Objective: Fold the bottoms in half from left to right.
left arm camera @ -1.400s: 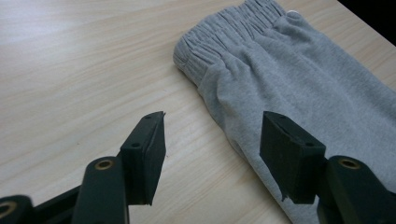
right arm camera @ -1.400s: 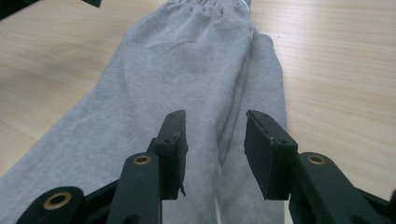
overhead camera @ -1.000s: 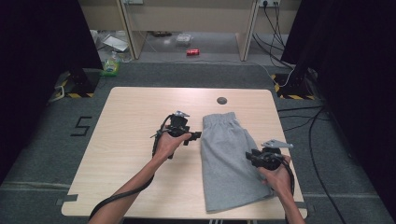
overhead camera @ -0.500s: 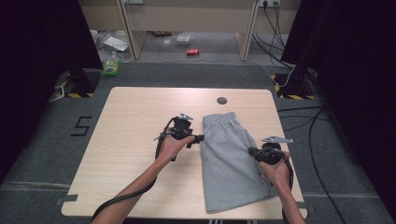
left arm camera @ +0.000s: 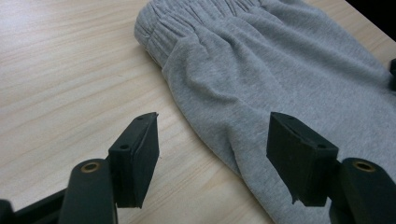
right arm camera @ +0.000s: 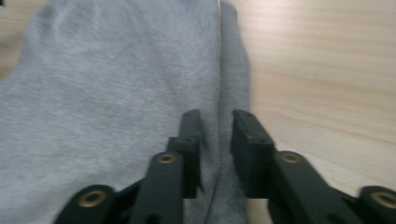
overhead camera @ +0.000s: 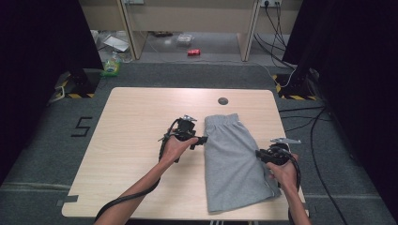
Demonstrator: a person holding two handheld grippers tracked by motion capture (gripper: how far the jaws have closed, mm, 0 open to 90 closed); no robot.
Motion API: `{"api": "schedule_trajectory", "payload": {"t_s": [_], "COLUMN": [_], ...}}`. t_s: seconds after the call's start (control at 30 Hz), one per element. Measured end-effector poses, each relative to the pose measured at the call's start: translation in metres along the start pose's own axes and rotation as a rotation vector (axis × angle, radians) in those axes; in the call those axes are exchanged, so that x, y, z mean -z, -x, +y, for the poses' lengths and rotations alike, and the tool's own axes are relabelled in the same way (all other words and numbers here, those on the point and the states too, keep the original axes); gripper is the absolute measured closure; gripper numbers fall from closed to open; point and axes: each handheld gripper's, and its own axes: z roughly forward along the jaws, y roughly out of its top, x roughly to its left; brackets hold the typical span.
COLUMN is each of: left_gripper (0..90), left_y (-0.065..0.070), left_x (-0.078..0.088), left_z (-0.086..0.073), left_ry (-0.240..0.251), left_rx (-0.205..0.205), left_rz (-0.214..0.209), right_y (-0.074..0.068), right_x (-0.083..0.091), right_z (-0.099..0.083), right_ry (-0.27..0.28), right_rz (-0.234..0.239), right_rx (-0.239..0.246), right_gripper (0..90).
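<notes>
1. Shorts [overhead camera: 233, 161]: grey, folded lengthwise, lying flat on the right half of the table, waistband toward the far edge, hem near the person's edge. In the left gripper view [left arm camera: 280, 79] the gathered waistband lies at the upper left.
2. Table [overhead camera: 136, 122]: pale wood, rectangular, with a small dark round cap [overhead camera: 223, 101] near its far edge, beyond the waistband.
3. Left gripper [overhead camera: 202, 139]: held in the left hand [overhead camera: 174, 146], at the shorts' left edge, below the waistband. Jaws spread wide and empty; in its own view one jaw stands over bare wood, the other over the cloth, the fabric's edge running between them.
4. Right gripper [overhead camera: 259, 154]: held in the right hand [overhead camera: 284, 171], at the shorts' right edge. Jaws have just been opening and now stand a narrow gap apart, the folded side edge of the shorts [right arm camera: 231, 70] running between them; whether the pads press the cloth cannot be told.
5. Floor [overhead camera: 197, 75]: dark carpet, with a red can [overhead camera: 193, 52] beyond the table.
</notes>
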Motion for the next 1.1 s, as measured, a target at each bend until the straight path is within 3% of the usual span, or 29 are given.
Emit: {"api": "schedule_trajectory", "payload": {"t_s": [0.1,0.23,0.47,0.57,0.67,0.7,0.97,1.1], "left_gripper": [33.8,33.6,33.0,32.9,33.0,32.9,32.9,32.8], "left_y": [0.000,-0.001,-0.001,0.000,0.001,0.001,-0.002,-0.002], "left_x": [0.003,0.007,0.009,0.008,0.008,0.008,0.011,0.012], "left_z": [0.000,0.000,0.001,0.001,0.001,0.001,0.002,0.002], "left_ry": [0.006,0.011,0.011,0.011,0.009,0.011,0.015,0.017], "left_rx": [-0.004,-0.006,-0.009,-0.009,-0.010,-0.009,-0.004,-0.006], "left_rz": [0.004,0.012,0.011,0.009,0.006,0.007,0.015,0.013], "right_y": [-0.007,-0.015,-0.021,-0.023,-0.022,-0.022,-0.021,-0.007], "right_x": [0.018,0.034,0.046,0.044,0.042,0.043,0.075,0.061], "right_z": [-0.005,-0.026,-0.054,-0.062,-0.064,-0.063,-0.055,-0.063], "right_ry": [0.012,-0.003,-0.029,-0.058,-0.061,-0.055,0.027,-0.051], "right_rz": [-0.003,0.001,0.011,0.011,0.037,0.042,0.005,-0.022], "right_rx": [0.026,0.054,0.053,0.062,0.077,0.089,0.113,0.086], "right_gripper": [64.7,64.0,64.8,69.5,85.5,87.2,87.9,87.8]}}
